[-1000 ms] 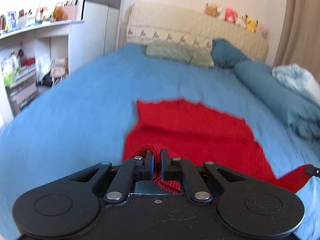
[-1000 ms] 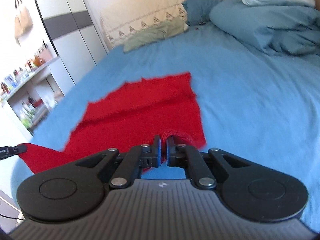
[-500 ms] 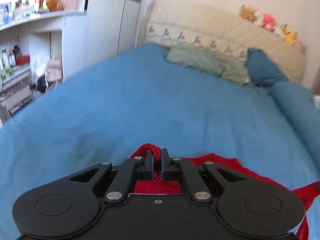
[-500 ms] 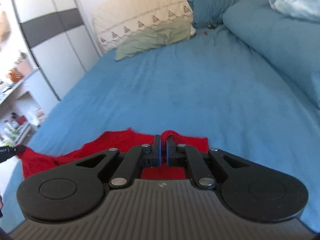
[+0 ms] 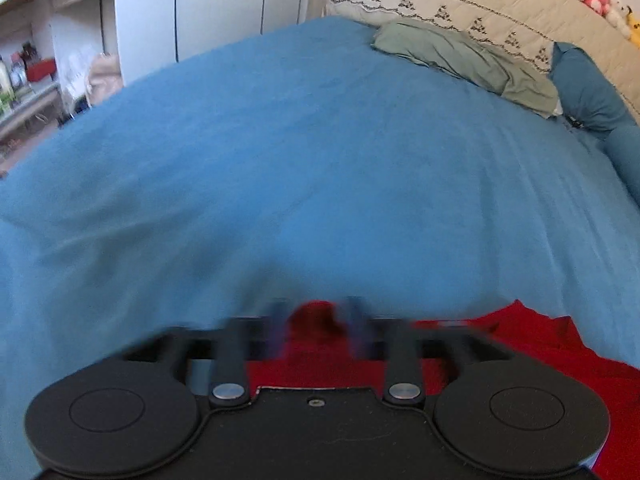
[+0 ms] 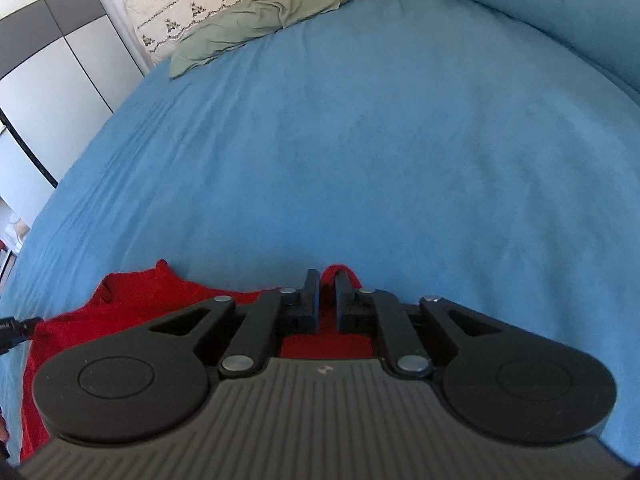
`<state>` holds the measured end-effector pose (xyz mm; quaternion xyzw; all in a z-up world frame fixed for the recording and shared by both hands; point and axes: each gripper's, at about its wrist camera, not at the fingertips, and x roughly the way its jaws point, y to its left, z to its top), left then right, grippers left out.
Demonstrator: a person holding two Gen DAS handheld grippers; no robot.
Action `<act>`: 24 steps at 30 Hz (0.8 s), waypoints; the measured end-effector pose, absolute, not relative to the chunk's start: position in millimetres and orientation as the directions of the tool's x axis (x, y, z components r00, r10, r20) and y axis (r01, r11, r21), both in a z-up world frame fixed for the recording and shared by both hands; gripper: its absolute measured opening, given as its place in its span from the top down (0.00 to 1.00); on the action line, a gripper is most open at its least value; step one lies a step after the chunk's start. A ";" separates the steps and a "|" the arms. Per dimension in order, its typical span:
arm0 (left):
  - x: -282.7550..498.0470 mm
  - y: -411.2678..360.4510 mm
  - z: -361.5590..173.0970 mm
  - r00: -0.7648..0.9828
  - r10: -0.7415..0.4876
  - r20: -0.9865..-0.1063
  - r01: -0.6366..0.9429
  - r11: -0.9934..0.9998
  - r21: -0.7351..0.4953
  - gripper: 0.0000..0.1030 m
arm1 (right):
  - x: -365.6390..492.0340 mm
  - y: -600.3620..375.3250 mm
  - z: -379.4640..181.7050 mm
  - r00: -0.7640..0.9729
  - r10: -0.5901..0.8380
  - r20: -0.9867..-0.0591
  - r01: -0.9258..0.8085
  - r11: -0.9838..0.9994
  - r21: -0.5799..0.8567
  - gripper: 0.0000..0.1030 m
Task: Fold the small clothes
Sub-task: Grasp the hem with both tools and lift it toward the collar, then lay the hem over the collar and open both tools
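Note:
A red knitted garment (image 5: 532, 344) lies low on the blue bed cover (image 5: 320, 168), mostly under both grippers. My left gripper (image 5: 318, 320) is blurred, its jaws spread apart with a red fold between them. My right gripper (image 6: 327, 284) has its jaws a little apart, with a fold of the red garment (image 6: 132, 300) standing in the gap. The other gripper's tip (image 6: 16, 328) shows at the far left of the right wrist view, touching the garment's edge.
A green pillow (image 5: 468, 60) and a dark blue pillow (image 5: 588, 92) lie at the cream headboard (image 5: 480, 4). A rolled blue duvet (image 6: 540, 8) runs along the right. Wardrobe doors (image 5: 224, 8) and shelves (image 5: 28, 80) stand to the left.
Both grippers carried the garment's near edge forward over itself toward the headboard. Both jaws have widened, the left most, loosening their hold on the red fabric.

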<state>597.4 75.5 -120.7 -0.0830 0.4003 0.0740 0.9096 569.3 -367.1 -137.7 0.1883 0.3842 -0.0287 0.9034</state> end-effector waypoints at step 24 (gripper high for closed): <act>468.3 40.2 -145.2 0.557 -0.025 -0.830 0.051 0.999 0.004 0.04 | 438.2 -284.6 -150.9 0.682 0.087 -0.726 0.097 0.973 0.208 0.01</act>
